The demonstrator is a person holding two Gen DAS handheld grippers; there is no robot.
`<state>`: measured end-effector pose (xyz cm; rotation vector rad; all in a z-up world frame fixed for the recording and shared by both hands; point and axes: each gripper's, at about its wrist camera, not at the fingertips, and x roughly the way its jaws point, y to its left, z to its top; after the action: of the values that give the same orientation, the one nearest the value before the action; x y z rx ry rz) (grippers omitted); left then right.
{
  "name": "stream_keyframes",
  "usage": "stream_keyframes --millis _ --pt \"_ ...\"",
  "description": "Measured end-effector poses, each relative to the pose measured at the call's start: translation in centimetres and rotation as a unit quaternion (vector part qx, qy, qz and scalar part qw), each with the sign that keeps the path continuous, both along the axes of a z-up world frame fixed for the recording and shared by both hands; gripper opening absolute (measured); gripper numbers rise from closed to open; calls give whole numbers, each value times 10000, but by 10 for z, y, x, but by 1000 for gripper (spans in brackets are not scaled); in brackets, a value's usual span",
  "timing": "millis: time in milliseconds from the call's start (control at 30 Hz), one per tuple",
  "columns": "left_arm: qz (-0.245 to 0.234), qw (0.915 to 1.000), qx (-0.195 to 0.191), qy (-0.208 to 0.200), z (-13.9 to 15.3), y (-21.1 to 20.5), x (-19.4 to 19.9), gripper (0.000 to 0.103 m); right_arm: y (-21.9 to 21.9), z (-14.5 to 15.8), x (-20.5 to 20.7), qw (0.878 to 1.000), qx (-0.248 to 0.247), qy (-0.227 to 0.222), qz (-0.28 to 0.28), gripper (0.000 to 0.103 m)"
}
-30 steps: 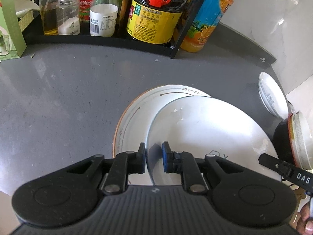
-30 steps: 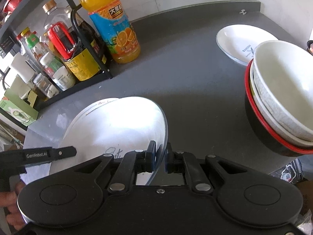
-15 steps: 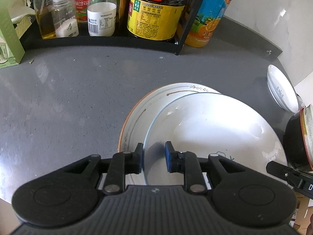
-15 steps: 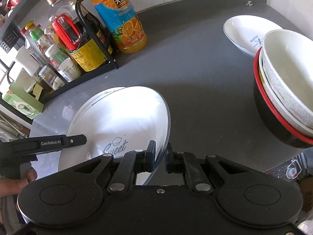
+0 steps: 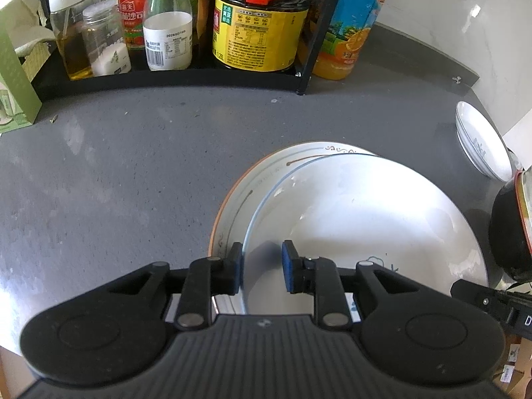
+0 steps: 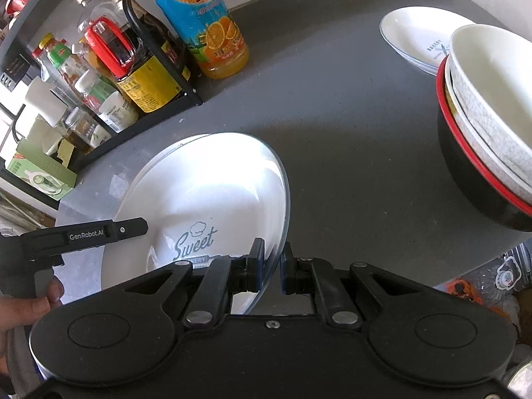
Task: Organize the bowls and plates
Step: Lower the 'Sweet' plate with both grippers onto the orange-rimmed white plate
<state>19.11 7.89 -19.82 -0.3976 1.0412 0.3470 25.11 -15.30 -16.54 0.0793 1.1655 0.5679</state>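
While straddling Sweet plate [image 6: 212, 199] rim, R gripper [image 6: 272, 267] & L gripper [image 5: 262, 267] both apart, w/ gaps.

**Readable marks**

The white plate [image 6: 206, 206] bears "Sweet" above a partly hidden "BAKERY". The left gripper's arm [image 6: 86, 234] reads "GenRobot.AI". The far plate [image 6: 419, 33] shows "BAKERY". The juice bottle [image 6: 206, 30] carries Chinese characters.
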Motion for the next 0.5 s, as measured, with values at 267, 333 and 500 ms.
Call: stream_keyframes --millis 267,333,500 --pt "-75 10000 51 -17 0 -1 0 23 -7 2 4 9992 150 316 -211 10" --pt "-58 10000 45 -20 0 -2 0 23 -11 3 3 9986 237 398 -239 9" --pt "-38 10000 38 -25 0 -2 -1 23 -18 6 2 9970 412 595 -264 8"
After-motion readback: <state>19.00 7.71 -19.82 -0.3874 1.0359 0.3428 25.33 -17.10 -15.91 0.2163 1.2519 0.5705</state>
